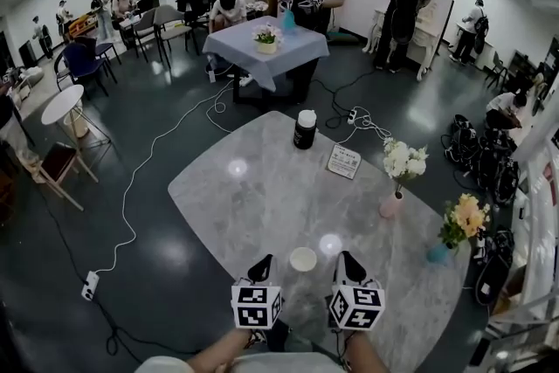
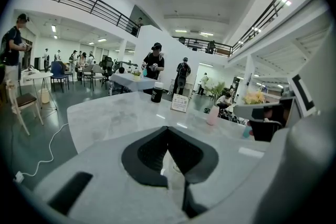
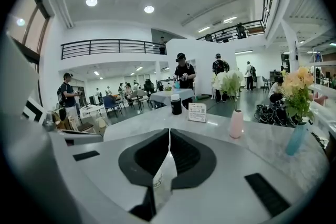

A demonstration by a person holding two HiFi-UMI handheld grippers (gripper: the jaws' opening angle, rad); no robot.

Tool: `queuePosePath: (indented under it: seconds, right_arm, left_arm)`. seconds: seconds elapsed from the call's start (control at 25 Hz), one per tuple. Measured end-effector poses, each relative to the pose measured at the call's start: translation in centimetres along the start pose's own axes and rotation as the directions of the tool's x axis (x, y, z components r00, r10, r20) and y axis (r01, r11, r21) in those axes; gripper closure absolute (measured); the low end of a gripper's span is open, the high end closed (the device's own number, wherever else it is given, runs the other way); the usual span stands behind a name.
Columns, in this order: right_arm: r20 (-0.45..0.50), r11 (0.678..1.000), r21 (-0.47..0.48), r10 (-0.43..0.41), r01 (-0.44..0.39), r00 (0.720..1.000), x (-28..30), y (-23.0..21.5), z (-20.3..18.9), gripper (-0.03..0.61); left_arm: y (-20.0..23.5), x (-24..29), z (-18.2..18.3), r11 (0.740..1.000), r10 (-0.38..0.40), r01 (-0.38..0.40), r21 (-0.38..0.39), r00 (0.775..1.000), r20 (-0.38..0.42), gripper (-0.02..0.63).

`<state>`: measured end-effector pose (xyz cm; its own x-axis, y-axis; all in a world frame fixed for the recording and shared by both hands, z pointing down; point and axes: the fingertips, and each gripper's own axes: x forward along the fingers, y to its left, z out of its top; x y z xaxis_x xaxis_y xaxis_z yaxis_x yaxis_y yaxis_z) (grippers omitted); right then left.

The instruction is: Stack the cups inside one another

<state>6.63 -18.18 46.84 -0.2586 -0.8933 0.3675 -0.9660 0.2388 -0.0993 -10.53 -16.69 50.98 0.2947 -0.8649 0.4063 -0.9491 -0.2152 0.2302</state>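
— How far has the stacking been taken?

— It is judged to be done, or very nearly. Only one cup (image 1: 303, 259) is seen. It is stood upright on the worktop (image 1: 253, 188) near the front edge, between the two grippers. No second cup is found anywhere else. Farther back only a jar (image 1: 305, 129), a card (image 1: 344, 161), a pink vase (image 1: 391, 205) and a blue vase (image 1: 436, 253) are seen.

— Can the nested cups be counted?

— No. Only one round mouth is shown from above, so what sits inside cannot be told. A cup hidden beneath a gripper cannot be ruled out either.

— And the jaws?

— The jaws of the left gripper (image 1: 262, 262) are seen clenched, tip against tip, and so are those of the right gripper (image 1: 348, 259). In each gripper view a pale strip (image 3: 164, 180) is shown in the slit behind the closed tips. Whether it is something pinched or only what lies below cannot be settled. From above nothing is seen carried, and the cup is apart from both grippers.

— What is left?

— If that single cup is the finished stack, nothing is judged to remain.
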Motion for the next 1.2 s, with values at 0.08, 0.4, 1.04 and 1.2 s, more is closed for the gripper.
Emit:
queuePosePath:
  seconds: [0.08,0.4,1.04,1.2]
  right_arm:
    - [-0.001,1.000,-0.006,0.001,-0.001,1.000,0.0,-0.1,-0.1,0.565]
    - [-0.005,1.000,-0.002,0.006,-0.006,1.000,0.0,-0.2,-0.2,0.565]
    - [0.008,0.996,0.047,-0.076,0.075,0.997,-2.9,-0.5,-1.2,0.565]
    - [0.013,0.989,0.089,-0.122,0.120,0.992,-5.0,-0.8,-2.3,0.565]
  left_arm:
    - [-0.2,0.1,0.0,1.000,-0.002,0.002,0.004,1.000,-0.002,0.618]
    - [-1.2,0.2,0.3,0.998,-0.012,0.012,0.054,1.000,0.003,0.617]
    - [-1.9,-1.7,-1.4,0.996,-0.068,0.070,0.064,0.997,-0.029,0.617]
    - [-3.2,-2.1,-3.3,0.989,-0.130,0.134,0.069,0.989,-0.066,0.617]
